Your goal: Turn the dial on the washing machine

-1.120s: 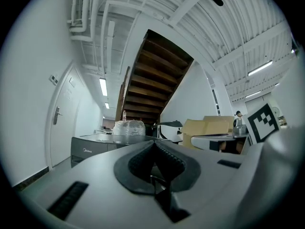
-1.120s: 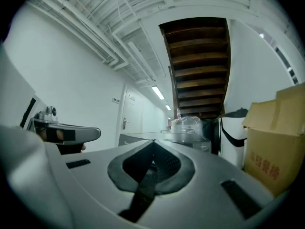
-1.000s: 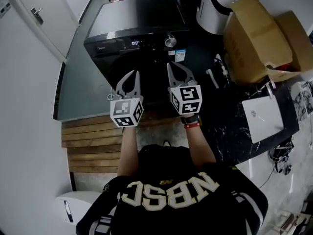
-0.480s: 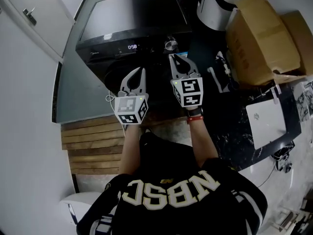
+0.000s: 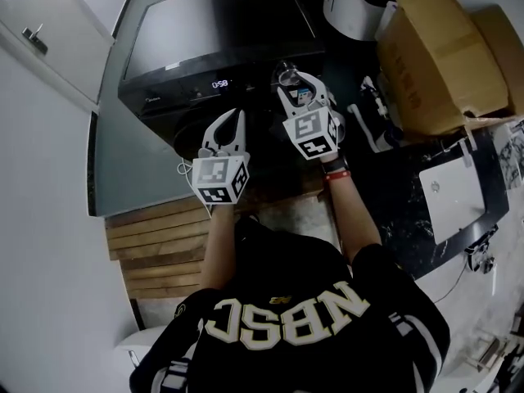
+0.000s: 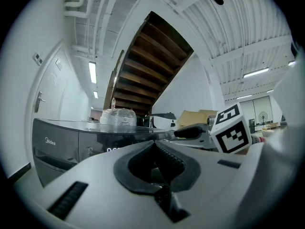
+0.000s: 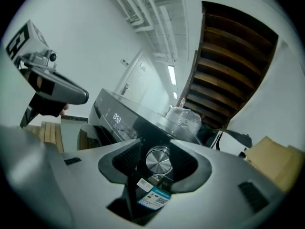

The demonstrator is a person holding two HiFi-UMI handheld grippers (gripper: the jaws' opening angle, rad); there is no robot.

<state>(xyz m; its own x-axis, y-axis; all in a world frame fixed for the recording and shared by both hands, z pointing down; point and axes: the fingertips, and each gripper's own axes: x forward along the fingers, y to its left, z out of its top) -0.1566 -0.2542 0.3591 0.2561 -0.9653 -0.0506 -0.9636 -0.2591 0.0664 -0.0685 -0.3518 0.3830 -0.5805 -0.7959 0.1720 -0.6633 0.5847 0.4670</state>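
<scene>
At the left of the head view, the wooden slats (image 5: 155, 228) are being cut off partly by the person's sleeve. The black washing machine (image 5: 213, 31) is being shown from above, with its front panel being seen only edge-on there. Its lit display (image 5: 219, 83) is too small to read in that view.

The left gripper (image 5: 236, 115) is being held level before the machine's front. Its jaws are pressed together at the tips, and nothing is being pinched. In the left gripper view (image 6: 153, 143), much of the panel is being hidden behind that gripper's own body.

The right gripper (image 5: 296, 80) is being held at the panel's right end. Its jaws have just been opening and are spread. The dial (image 7: 158, 160) is being framed between them, with a gap showing on each side. In the head view the dial (image 5: 286, 74) is being covered largely by the jaws. Below it, a sticker (image 7: 155, 197) is being shown, its print illegible.

At the far right, the cardboard boxes (image 5: 442, 47) are being cropped by the frame.
</scene>
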